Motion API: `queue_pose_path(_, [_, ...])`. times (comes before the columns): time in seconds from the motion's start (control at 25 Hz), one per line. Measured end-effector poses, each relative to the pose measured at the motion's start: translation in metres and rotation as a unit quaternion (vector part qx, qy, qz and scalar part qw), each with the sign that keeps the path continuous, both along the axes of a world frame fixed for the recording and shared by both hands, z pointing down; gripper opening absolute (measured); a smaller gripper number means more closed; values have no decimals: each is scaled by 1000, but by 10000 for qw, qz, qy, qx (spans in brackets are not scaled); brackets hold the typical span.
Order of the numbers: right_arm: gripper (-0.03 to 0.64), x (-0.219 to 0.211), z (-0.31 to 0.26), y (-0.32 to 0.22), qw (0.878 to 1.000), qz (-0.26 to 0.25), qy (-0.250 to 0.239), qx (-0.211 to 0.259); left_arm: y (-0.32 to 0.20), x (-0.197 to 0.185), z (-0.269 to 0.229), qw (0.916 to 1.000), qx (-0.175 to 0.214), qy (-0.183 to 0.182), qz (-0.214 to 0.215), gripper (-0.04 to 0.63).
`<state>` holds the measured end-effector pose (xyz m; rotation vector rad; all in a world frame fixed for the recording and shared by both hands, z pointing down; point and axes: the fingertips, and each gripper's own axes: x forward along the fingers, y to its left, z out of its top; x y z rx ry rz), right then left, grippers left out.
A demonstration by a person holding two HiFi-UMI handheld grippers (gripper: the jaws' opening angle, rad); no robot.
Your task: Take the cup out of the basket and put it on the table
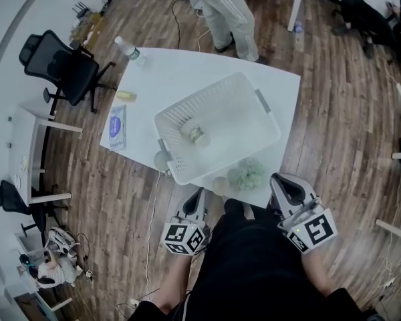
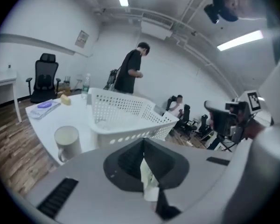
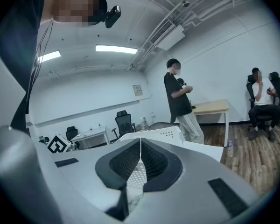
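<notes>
Although the cup [image 2: 67, 143] stood on the table [image 1: 187, 72] beside the basket [image 1: 187, 102], it sat near the edge; left gripper [image 2: 143, 148] and right gripper [image 3: 140, 146] were closed, empty; a stray knock could have toppled it.

No legible text anywhere. Wall notice [image 2: 82, 38]: too small to read. Flat packet [image 1: 117, 127] on worktop [image 1: 187, 72]: print blurred. Marker cubes [image 1: 185, 238] [image 1: 315, 231]: black-white square patterns, no characters.

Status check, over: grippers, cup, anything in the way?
Left gripper shut, empty; right gripper shut, empty. White mug upright on table beside basket; small cup-like item inside basket. Nothing blocking either.
</notes>
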<state>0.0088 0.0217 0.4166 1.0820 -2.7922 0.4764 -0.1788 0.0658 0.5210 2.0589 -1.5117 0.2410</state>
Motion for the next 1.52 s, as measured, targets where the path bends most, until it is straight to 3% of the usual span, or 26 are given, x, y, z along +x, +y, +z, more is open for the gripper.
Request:
queue_pose_path(0.12, [25, -8, -1, 2, 9999, -146, 10, 22, -6, 22, -41, 9956, 798, -58, 484, 9])
queue_pose_path(0.24, [25, -17, -1, 5, 9994, -325, 96, 85, -14, 54, -82, 9847, 1382, -17, 1063, 9])
queue_pose_path(0.4, [25, -29, -2, 11, 9981, -583, 146, 161, -17, 88, -116, 9724, 1791, 130, 1489, 9])
queue_pose_path(0.76, [25, -38, -7, 16, 9968, -727, 130, 313, -16, 107, -123, 9651, 1847, 191, 1845, 9])
queue_pose_path(1.08, [25, -32, -8, 12, 9975, -631, 76, 299, -42, 88, -105, 9651, 1427, -631, 2105, 11])
queue_pose_path(1.24, [25, -22, -6, 9, 9984, -503, 13, 257, -81, 58, -86, 9452, 1064, -1704, 2572, 11])
queue_pose_path(1.4, [25, -10, -2, 6, 9992, -349, -19, 170, -134, 25, -69, 9228, 545, -2664, 2730, 14])
queue_pose_path(1.44, [25, -7, -2, 5, 9994, -312, -43, 163, -144, 21, -63, 9140, 379, -2875, 2836, 32])
queue_pose_path(1.52, [25, -1, -1, 4, 9996, -279, -31, 98, -158, 17, -48, 8882, 17, -3306, 3191, 140])
